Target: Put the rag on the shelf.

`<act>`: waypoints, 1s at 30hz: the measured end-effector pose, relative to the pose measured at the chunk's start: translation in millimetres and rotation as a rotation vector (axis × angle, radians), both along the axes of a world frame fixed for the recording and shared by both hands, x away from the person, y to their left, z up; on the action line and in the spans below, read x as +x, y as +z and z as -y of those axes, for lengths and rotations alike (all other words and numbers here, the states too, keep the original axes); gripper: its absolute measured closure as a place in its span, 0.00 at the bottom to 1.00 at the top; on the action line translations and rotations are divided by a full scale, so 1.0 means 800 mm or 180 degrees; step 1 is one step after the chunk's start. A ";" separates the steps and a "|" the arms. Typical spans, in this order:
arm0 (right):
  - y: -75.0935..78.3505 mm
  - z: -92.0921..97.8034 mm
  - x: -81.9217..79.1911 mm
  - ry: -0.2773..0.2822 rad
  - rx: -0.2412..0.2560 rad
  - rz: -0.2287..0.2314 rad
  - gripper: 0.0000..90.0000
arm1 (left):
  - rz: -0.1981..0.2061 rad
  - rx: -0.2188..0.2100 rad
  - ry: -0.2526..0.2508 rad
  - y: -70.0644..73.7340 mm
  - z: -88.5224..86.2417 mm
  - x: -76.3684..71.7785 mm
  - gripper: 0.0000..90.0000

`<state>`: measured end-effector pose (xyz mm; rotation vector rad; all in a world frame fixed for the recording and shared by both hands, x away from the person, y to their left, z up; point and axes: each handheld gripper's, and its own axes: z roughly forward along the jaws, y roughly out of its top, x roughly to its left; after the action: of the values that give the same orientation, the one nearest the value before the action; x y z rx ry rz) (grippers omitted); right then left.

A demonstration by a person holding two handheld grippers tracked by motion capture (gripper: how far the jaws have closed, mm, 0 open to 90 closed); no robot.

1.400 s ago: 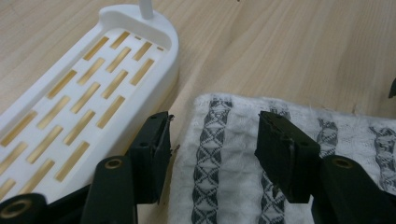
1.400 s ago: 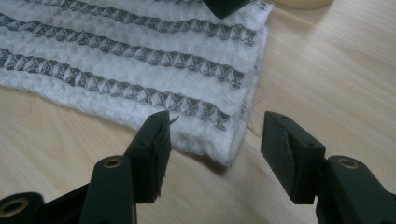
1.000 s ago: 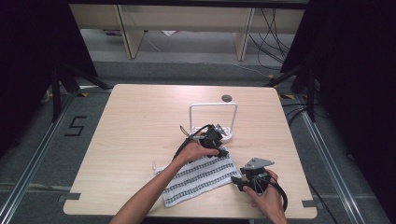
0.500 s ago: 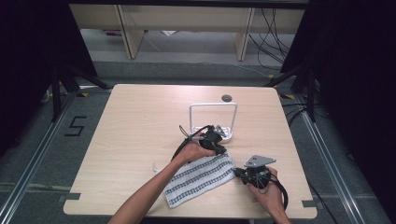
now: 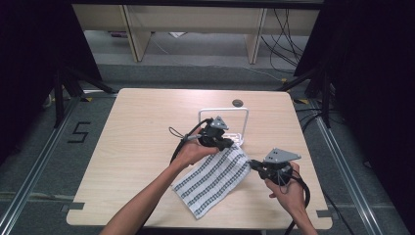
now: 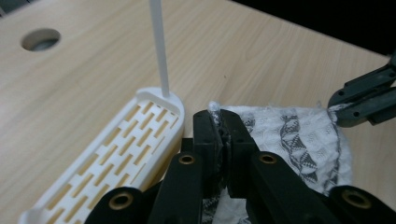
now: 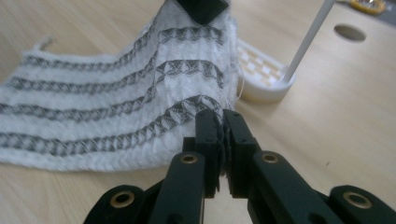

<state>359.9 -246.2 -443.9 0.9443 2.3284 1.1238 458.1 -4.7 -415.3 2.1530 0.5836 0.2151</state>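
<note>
A white cloth with dark patterned stripes [image 5: 211, 180] lies on the wooden table [image 5: 137, 137], its far end lifted. My left gripper [image 5: 226, 144] is shut on the cloth's far corner [image 6: 215, 109], just beside the white rack base. My right gripper [image 5: 253, 165] is shut on the cloth's right corner [image 7: 212, 109]. In the left gripper view the right gripper [image 6: 343, 112] pinches the cloth [image 6: 299, 137] at the far right. The cloth [image 7: 107, 107] rises from the table toward the left gripper [image 7: 201, 9] at the top of the right gripper view.
A white slotted rack base with a thin upright frame [image 5: 224, 113] stands behind the cloth, also seen close up [image 6: 126, 149] and at the right [image 7: 261, 74]. A round hole [image 5: 237, 103] sits near the table's far edge. Cables trail from both grippers.
Both grippers have shifted a little; the right one moved left toward the cloth's edge, and the cloth's far end is raised between them.
</note>
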 end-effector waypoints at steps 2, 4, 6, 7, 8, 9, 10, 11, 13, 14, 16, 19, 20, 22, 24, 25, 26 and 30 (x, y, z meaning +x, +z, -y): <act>0.018 -0.001 0.004 0.0081 -0.0004 0.0128 0.96 | 0.0063 -0.0123 0.0079 0.020 -0.006 -0.007 0.95; 0.038 -0.003 0.005 0.0068 0.0008 0.0195 0.96 | 0.0161 -0.0158 0.0096 0.041 -0.013 -0.013 0.95; 0.059 -0.004 0.009 0.0086 0.0010 0.0393 0.96 | 0.0202 -0.0200 0.0114 0.051 -0.016 -0.015 0.95; 0.072 -0.004 0.010 0.0105 -0.0002 0.0394 0.96 | 0.0262 -0.0270 0.0158 0.071 -0.023 -0.019 0.95; 0.083 -0.004 0.012 0.0093 0.0011 0.0445 0.96 | 0.0264 -0.0304 0.0186 0.081 -0.026 -0.020 0.95; 0.083 -0.004 0.012 0.0093 0.0011 0.0445 0.96 | 0.0264 -0.0304 0.0186 0.081 -0.026 -0.020 0.95; 0.111 -0.003 0.019 0.0053 0.0037 0.0584 0.96 | 0.0290 -0.0412 0.0222 0.099 -0.031 -0.021 0.95; 0.118 -0.004 0.022 0.0036 0.0045 0.0640 0.96 | 0.0332 -0.0437 0.0257 0.107 -0.033 -0.022 0.95; 0.141 -0.007 0.029 0.0052 0.0002 0.0694 0.96 | 0.0350 -0.0442 0.0286 0.124 -0.036 -0.023 0.95; 0.148 -0.008 0.031 0.0058 -0.0019 0.0690 0.96 | 0.0375 -0.0427 0.0291 0.132 -0.038 -0.023 0.95; 0.164 -0.011 0.043 0.0123 -0.0078 0.0816 0.96 | 0.0413 -0.0421 0.0342 0.144 -0.040 -0.023 0.95; 0.180 -0.016 0.055 0.0086 -0.0054 0.0763 0.96 | 0.0438 -0.0458 0.0394 0.154 -0.042 -0.020 0.95; 0.184 -0.017 0.058 0.0063 -0.0046 0.0766 0.96 | 0.0435 -0.0491 0.0449 0.160 -0.045 -0.016 0.95; 0.192 -0.020 0.068 0.0065 -0.0028 0.0766 0.96 | 0.0422 -0.0556 0.0513 0.165 -0.048 -0.010 0.95; 0.202 -0.024 0.077 0.0055 -0.0062 0.0809 0.96 | 0.0415 -0.0587 0.0570 0.168 -0.050 -0.004 0.95; 0.206 -0.026 0.081 0.0058 -0.0057 0.0775 0.96 | 0.0389 -0.0583 0.0597 0.171 -0.051 -0.002 0.95; 0.210 -0.028 0.085 0.0026 -0.0063 0.0778 0.96 | 0.0382 -0.0591 0.0610 0.173 -0.052 0.002 0.95; 0.224 -0.032 0.101 -0.0021 -0.0067 0.0806 0.96 | 0.0416 -0.0600 0.0674 0.183 -0.052 0.010 0.95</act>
<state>441.1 -220.5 -264.6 0.7534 2.1274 1.1418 466.4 36.6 -268.7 1.8801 0.7264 0.3976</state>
